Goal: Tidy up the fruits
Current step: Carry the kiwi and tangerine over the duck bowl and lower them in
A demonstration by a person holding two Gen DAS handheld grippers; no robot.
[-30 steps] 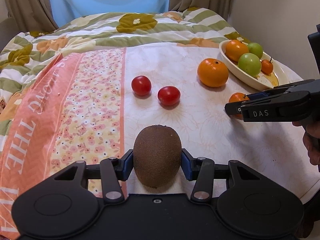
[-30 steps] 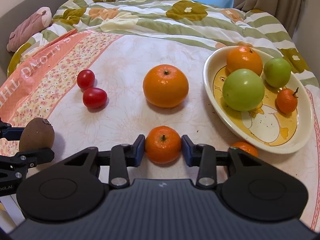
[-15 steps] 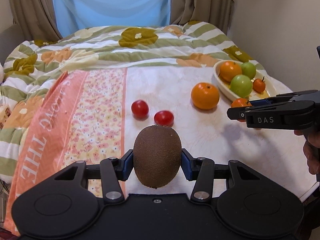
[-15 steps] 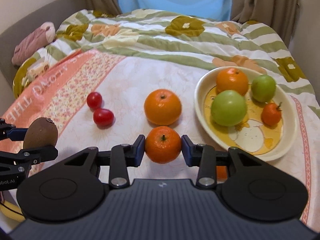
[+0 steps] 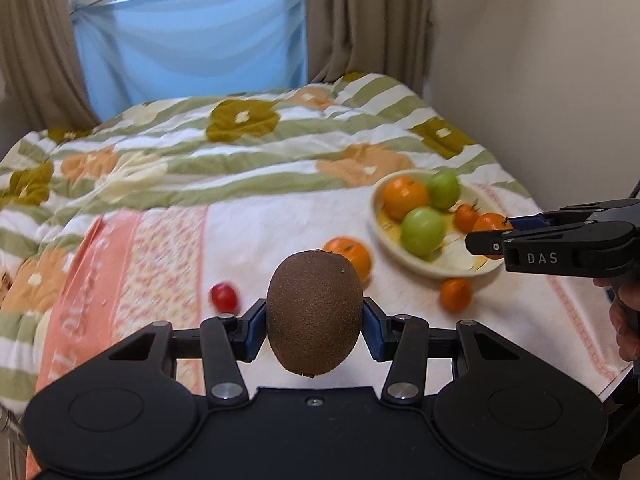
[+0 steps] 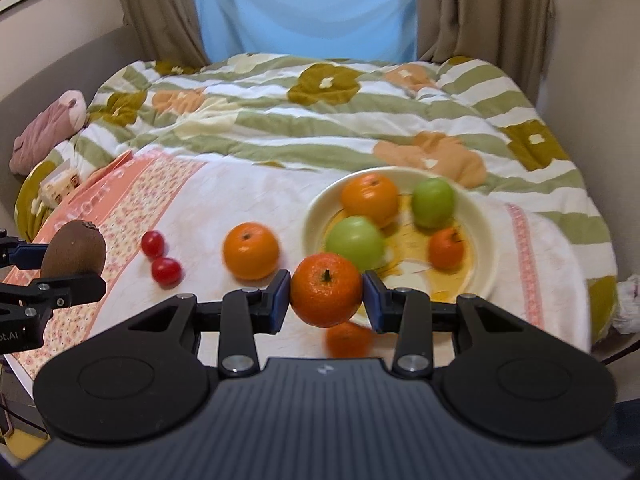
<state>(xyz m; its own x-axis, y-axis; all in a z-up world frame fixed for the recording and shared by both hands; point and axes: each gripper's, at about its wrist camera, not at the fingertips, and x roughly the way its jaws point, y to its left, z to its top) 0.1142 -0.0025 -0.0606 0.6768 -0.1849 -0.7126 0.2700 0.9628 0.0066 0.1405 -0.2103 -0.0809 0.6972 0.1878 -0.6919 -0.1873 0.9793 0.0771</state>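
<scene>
kiwi [image 5: 315,314]: brown, fuzzy, upright, lower centre of the left wrist view, clear of the bed.
held mandarin [image 6: 326,289]: orange, stem up, centre of the right wrist view.
bowl [image 6: 482,236]: cream, right of centre, holding one orange, two green apples and a small red-orange fruit.
large orange [image 6: 251,251]: on the bed, left of the bowl.
tomatoes [image 6: 160,258]: two, red, touching, centre left.
small mandarin [image 6: 349,338]: blurred, on the bed, below the held one.

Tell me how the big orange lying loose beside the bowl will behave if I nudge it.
The big orange looks round and sits free on soft bedding, so it would probably roll, though the quilt may slow it. It lies close to the bowl, so a push that way likely stops at the rim. Its skin seems firm, not fragile.
</scene>
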